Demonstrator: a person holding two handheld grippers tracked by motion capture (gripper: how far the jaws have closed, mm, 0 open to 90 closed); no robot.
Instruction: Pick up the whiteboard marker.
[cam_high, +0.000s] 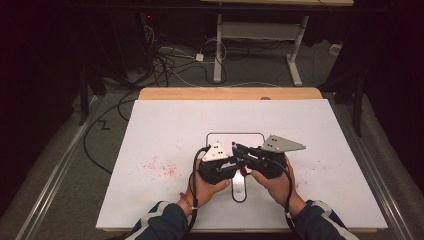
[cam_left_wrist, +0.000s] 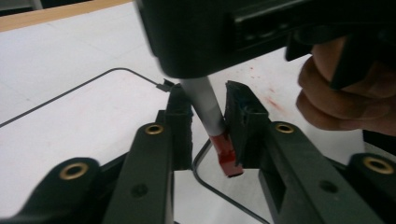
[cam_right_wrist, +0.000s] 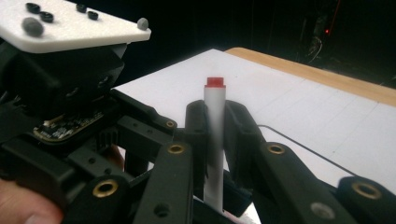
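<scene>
From the high view, we see two hands meeting near the middle of a white tabletop (cam_high: 165, 130), at the lower edge of a thin black outline (cam_high: 215, 135) drawn on it. The left gripper (cam_high: 233, 161) sits at about 9 o'clock of the meeting point and the right gripper (cam_high: 239, 148) at about 3 o'clock, their tips crossing over a slim white marker pen with red ends (cam_high: 234, 146). Faint red specks (cam_high: 162, 167) mark the board towards 9 o'clock.

In the left gripper view, the pen (cam_left_wrist: 208, 108) slants down between the black fingers (cam_left_wrist: 180, 123), and its red cap end (cam_left_wrist: 225, 156) lies against the right-hand finger. We judge the fingers to be pinching the cap, though a narrow gap shows on the left side. The right gripper's body fills the 12 o'clock area.

In the right gripper view, the white barrel (cam_right_wrist: 215, 140) stands upright, pinched between the fingers (cam_right_wrist: 196, 130), with a red end (cam_right_wrist: 215, 82) at 12 o'clock.

We judge the step in hand to be uncapping the pen: each gripper holds one end. The next move calls for a straight pull apart along the barrel, with both grips kept firm so the cap does not slip.
</scene>
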